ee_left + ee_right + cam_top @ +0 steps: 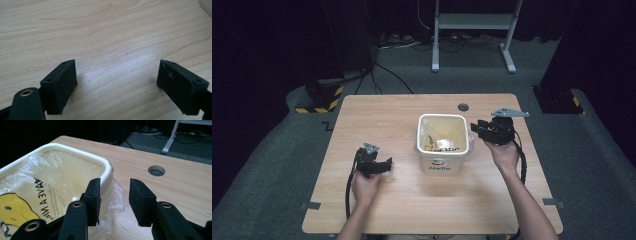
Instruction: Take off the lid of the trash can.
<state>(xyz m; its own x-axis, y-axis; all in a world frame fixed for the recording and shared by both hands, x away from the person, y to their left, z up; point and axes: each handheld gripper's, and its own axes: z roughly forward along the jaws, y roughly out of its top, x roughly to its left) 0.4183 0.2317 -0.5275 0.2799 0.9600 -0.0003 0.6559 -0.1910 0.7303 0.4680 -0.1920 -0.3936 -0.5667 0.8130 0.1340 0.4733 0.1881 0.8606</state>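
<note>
High view has the white bin [443, 150] sitting mid-table [402, 200], lined with a clear plastic bag [443, 140] that has yellow print on it. Right gripper [479, 128] hangs at the bin's right rim, held up off the wood by the right hand [504, 152]. From the right gripper view its jaws are partly apart with nothing pinched; the bag's loose edge [116, 195] spills over the rim just ahead of the left jaw, and I can't tell if it brushes it. A round cable hole [156, 170] lies further out. Left gripper [384, 165] is well off to the bin's left, low on the table, jaws wide apart over bare wood.
</note>
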